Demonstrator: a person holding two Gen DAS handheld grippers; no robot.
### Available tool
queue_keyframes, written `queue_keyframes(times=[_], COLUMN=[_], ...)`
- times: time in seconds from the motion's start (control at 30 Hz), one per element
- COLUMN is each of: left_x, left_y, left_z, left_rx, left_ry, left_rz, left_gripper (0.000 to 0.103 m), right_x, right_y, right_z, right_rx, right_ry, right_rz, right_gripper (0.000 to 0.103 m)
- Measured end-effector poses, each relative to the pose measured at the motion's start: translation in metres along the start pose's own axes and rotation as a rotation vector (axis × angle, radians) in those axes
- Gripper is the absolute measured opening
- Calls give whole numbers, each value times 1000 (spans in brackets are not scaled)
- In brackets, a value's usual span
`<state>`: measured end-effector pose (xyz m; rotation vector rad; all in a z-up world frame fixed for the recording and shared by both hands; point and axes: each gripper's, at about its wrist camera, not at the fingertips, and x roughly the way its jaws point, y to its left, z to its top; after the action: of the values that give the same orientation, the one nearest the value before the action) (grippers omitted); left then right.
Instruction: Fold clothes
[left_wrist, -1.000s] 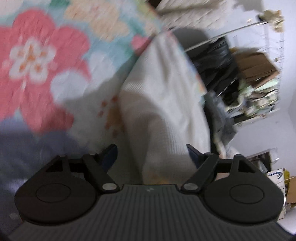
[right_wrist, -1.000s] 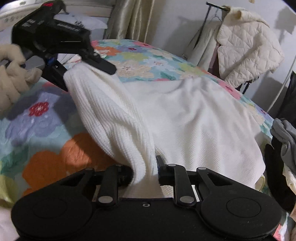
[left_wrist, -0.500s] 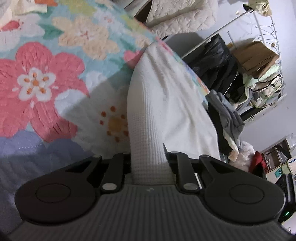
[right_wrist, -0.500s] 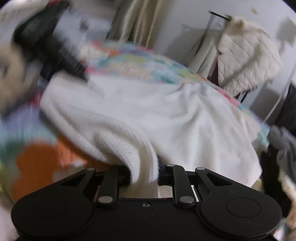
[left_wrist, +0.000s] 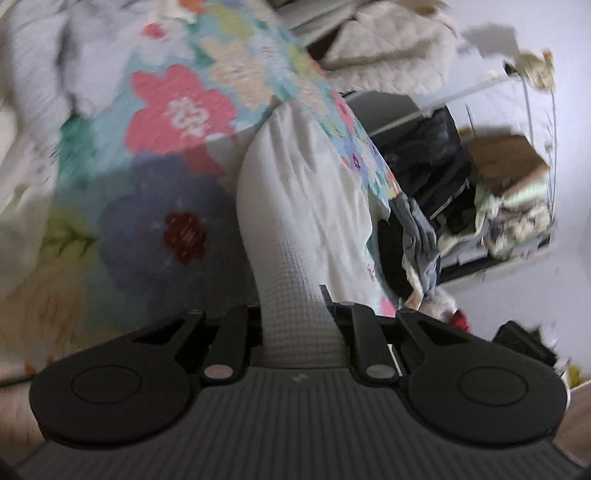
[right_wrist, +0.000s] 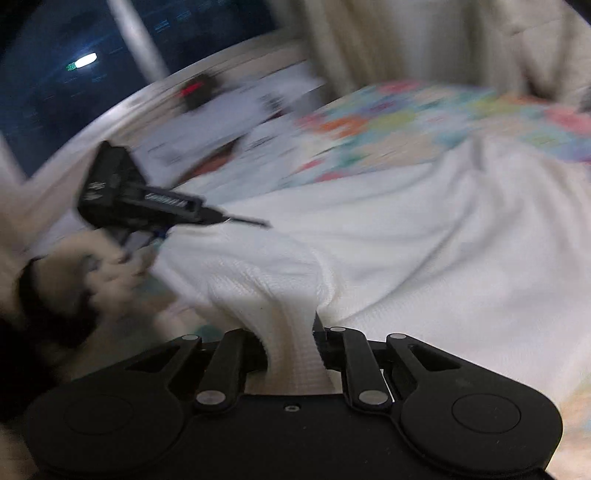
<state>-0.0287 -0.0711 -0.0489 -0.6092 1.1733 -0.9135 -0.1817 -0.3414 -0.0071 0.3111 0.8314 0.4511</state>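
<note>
White waffle-knit garment (right_wrist: 424, 240) lies spread over the flowered bedspread (left_wrist: 177, 110), with one edge lifted between the two tools. The right hand-held gripper (right_wrist: 291, 332) is clamped on a bunched fold of that edge, the cloth rising straight out from between its closed fingers. The left hand-held gripper (left_wrist: 291, 306) likewise pinches a band of the same knit, which runs away from it in a long ridge toward the far side of the bed.

A second ago the left tool's fingers stood apart with the cloth lying loose ahead of them; half a second ago they had closed on it, and now that hold persists while the bedspread pattern under the camera has shifted, so the tool has travelled across the bed. In the right wrist view the left tool and the person's hand (right_wrist: 85, 273) behind it now sit lower and nearer, and the lifted span of knit between the two grips is shorter and flatter than before. The right camera has also swung, bringing a dark window (right_wrist: 74, 74) into view. Both pictures are smeared by motion, so the exact line of the carried edge is probably, not certainly, where it seems.

Judged from this, a fold is under way: one edge is held at two points and is being carried over the body of the garment, which is spread wide rather than stacked.
</note>
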Motion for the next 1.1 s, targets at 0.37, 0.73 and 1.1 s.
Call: queue_keyframes(times=[0.37, 0.73, 1.1], left_x=[118, 305, 263], left_y=[-90, -16, -30], left_z=[121, 214, 212], left_rx=[134, -194, -200], left_ry=[34, 123, 0], left_rz=[-103, 63, -156], left_gripper=[15, 20, 44], right_x=[-31, -4, -74], right_y=[-90, -276, -281], right_z=[102, 194, 111], right_rx=[36, 308, 430], right_ry=[95, 77, -367], right_rz=[-34, -214, -401], right_gripper=[16, 35, 50])
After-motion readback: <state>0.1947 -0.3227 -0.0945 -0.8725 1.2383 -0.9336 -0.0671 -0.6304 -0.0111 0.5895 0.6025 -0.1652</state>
